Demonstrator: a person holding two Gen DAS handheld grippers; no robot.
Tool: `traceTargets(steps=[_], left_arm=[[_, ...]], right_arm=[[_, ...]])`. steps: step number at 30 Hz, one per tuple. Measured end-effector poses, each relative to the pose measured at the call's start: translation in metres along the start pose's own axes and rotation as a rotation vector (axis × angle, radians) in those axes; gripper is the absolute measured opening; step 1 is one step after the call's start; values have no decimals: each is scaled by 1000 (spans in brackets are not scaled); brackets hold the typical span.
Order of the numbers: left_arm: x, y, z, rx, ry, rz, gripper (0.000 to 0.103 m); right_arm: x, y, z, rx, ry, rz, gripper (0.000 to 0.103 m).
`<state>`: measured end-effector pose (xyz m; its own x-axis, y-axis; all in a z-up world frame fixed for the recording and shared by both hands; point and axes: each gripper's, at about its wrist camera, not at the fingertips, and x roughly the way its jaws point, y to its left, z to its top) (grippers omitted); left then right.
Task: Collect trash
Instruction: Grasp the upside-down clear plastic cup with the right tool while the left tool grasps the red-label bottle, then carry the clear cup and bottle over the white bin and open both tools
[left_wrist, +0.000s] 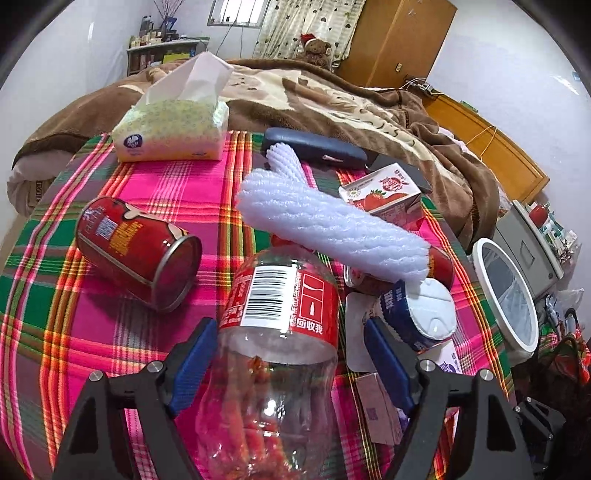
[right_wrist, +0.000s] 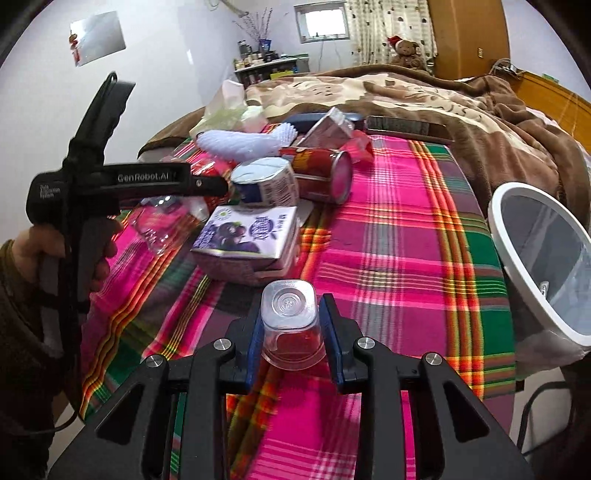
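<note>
Two claws over the trash

Right claw pinches a small clear cup at bottom centre; left claw gapes around a plastic bottle (pads seemingly not pressing).

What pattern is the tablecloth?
Plaid: pink, green and orange stripes on the tablecloth; clearest in the right wrist view.

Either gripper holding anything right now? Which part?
Right gripper: shut on small clear cup, pads on its side walls. Left gripper: open around clear bottle, pads not pressing.
</note>
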<state>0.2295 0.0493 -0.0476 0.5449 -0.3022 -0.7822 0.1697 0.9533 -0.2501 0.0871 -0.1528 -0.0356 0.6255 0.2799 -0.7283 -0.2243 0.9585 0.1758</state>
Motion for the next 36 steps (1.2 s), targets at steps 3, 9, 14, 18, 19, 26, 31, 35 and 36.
traceTargets(steps=[3, 9, 14, 18, 19, 26, 31, 35, 36], left_arm=[[3, 1, -1, -5, 1, 0, 79], [6, 4, -2, -24, 15, 3, 63], [2, 2, -7, -31, 11, 15, 63], [-6, 1, -15, -40, 6, 20, 63], [-9, 1, -18, -43, -3, 27, 63], [-29, 0, -43, -67, -26, 34, 63], [-43, -3, -58, -75, -9, -2, 63], [-54, -12, -68, -60, -10, -20, 63], [-56, -15, -70, -58, -11, -22, 62]], right_arm=[[1, -4, 2, 5, -3, -2, 30], [3, -8, 6, 14, -9, 1, 30], [3, -13, 6, 25, -13, 6, 30], [2, -15, 6, 34, -18, 8, 30], [1, -16, 6, 36, -20, 8, 30], [-3, -22, 6, 50, -27, 16, 30], [-9, -25, 6, 56, -39, 19, 30], [-15, -29, 7, 63, -54, 21, 30], [-16, -30, 6, 65, -57, 20, 30]])
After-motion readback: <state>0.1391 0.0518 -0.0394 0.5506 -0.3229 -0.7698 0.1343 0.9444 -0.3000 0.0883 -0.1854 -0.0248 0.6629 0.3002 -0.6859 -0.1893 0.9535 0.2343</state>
